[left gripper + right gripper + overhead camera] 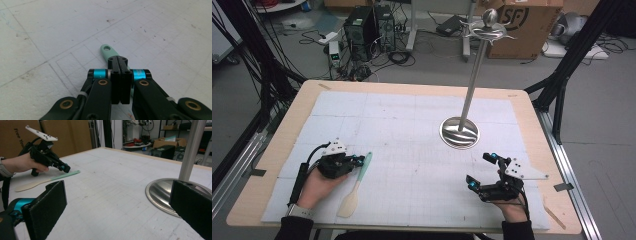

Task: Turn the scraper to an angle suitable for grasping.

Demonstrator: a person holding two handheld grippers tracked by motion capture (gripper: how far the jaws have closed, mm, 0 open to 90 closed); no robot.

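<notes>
A spatula (354,187) with a mint-green handle and a pale wooden blade lies flat on the white mat at the front left. My left gripper (360,161) is right at the handle's upper part. In the left gripper view its jaws (117,62) are pressed flat together with no gap, and the green handle (108,49) with its hanging hole runs underneath them on the mat. My right gripper (480,170) rests at the front right, wide open with nothing between its pads (47,207). In the right gripper view the left gripper (65,168) hovers at the spatula (47,180).
A polished metal stand (459,132) with a round base, a tall pole and hooks on top rises right of the mat's centre, just beyond my right gripper. The white gridded mat (412,125) covers the wooden table. Boxes, computers and cables lie on the floor behind.
</notes>
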